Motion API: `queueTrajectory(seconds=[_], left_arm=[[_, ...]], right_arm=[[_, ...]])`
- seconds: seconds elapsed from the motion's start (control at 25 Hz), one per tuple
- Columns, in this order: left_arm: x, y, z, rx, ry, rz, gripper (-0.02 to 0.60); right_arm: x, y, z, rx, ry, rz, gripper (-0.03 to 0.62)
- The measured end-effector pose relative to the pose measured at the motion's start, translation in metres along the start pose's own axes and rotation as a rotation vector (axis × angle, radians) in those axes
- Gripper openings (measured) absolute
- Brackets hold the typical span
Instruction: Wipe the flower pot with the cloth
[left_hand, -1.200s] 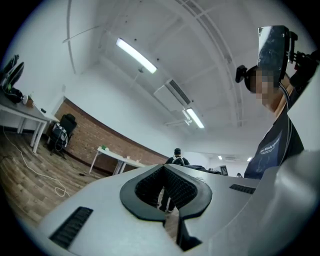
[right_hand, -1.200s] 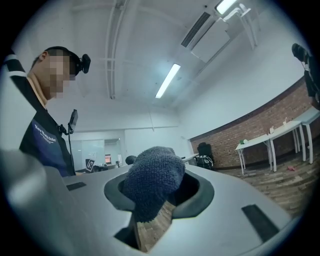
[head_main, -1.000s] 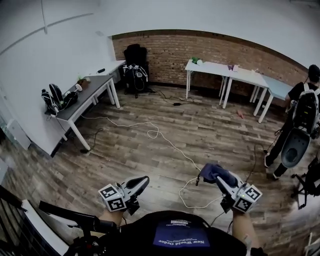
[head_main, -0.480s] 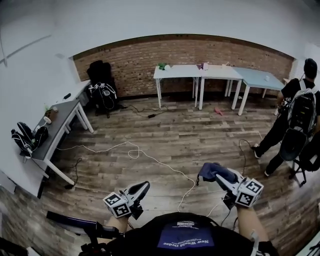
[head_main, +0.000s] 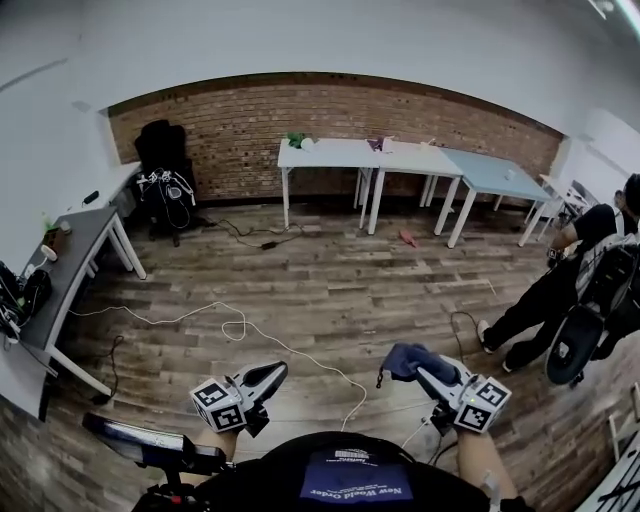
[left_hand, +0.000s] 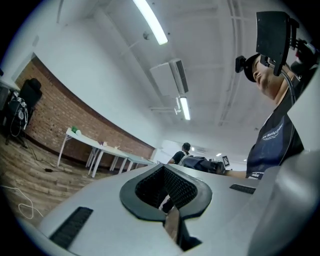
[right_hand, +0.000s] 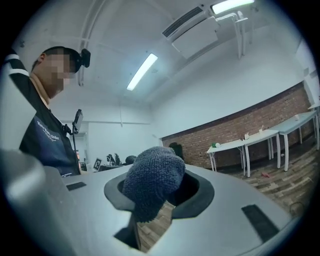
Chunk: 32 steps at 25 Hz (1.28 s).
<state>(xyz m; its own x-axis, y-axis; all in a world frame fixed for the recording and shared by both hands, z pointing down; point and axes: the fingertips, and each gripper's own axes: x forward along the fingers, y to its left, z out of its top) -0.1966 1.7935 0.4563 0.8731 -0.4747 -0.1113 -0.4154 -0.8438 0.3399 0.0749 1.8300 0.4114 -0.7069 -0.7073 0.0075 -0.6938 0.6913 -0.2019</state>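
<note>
Gripping blue cloth (head_main: 400, 357) in right tool (head_main: 420, 370): jaws clamped on a bunched wad, rest bulging out over the tips. Left tool (head_main: 274, 369) shut, nothing between the jaws. Both low and roughly level in front of the body, over bare wood floor (head_main: 330, 280).

No pot within reach. Two candidates, both well apart from the tools: small potted plant (head_main: 50, 225) on grey table (head_main: 75, 265) at far left, and green thing (head_main: 296, 140) at left end of white table (head_main: 340, 153) against brick wall (head_main: 220, 125). Too small to tell which.

Handling, as a guess:
- Cloth soft and light, no slip risk while clamped, enough wad exposed to wipe with.
- Pot probably rigid, fairly light, easy to tip or slide under a sideways wipe, maybe breakable.
- Best to steady with left tool at rim or upper wall, clear of leaves, then wipe round the side wall.

Room:
- Plenty of open floor ahead.
- White cable (head_main: 243, 322) looping across floor toward the feet: trip hazard.
- Person with backpack (head_main: 590, 290) at right, worth a wide berth.
- Both candidates seemingly near a table end, so better to push inward, not toward the drop.
</note>
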Motion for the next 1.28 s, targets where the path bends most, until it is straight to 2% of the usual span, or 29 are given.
queueTrajectory(seconds=[0.16, 0.28, 0.4, 0.6, 0.68, 0.8, 0.92, 1.04, 1.16, 1.28], left_arm=[[0.035, 0.038, -0.005, -0.003, 0.019, 0.025, 0.002], [0.071, 0.066, 0.009, 0.036, 0.014, 0.075, 0.002], [0.11, 0.099, 0.025, 0.037, -0.025, 0.157, 0.002], [0.188, 0.135, 0.042, 0.052, -0.082, 0.252, 0.002], [0.213, 0.15, 0.046, 0.043, -0.106, 0.272, 0.002], [0.237, 0.171, 0.045, 0.057, -0.075, 0.286, 0.002], [0.242, 0.211, 0.053, 0.054, -0.069, 0.324, 0.002], [0.245, 0.262, 0.065, 0.031, -0.093, 0.325, 0.002], [0.25, 0.319, 0.083, 0.033, -0.098, 0.274, 0.002], [0.246, 0.384, 0.117, 0.056, -0.078, 0.222, 0.002]], right_arm=[[0.031, -0.057, 0.004, 0.017, -0.003, 0.025, 0.118], [0.059, -0.112, 0.018, 0.016, -0.01, 0.081, 0.118], [0.093, -0.17, 0.034, 0.02, -0.001, 0.148, 0.118], [0.134, -0.26, 0.066, -0.054, 0.038, 0.273, 0.118], [0.152, -0.294, 0.074, -0.048, 0.04, 0.298, 0.118], [0.181, -0.331, 0.08, -0.031, 0.043, 0.323, 0.118], [0.218, -0.356, 0.08, -0.033, 0.045, 0.342, 0.118], [0.262, -0.378, 0.075, -0.031, 0.049, 0.327, 0.118], [0.313, -0.397, 0.078, -0.032, 0.034, 0.277, 0.118], [0.373, -0.404, 0.091, -0.02, -0.002, 0.232, 0.118]])
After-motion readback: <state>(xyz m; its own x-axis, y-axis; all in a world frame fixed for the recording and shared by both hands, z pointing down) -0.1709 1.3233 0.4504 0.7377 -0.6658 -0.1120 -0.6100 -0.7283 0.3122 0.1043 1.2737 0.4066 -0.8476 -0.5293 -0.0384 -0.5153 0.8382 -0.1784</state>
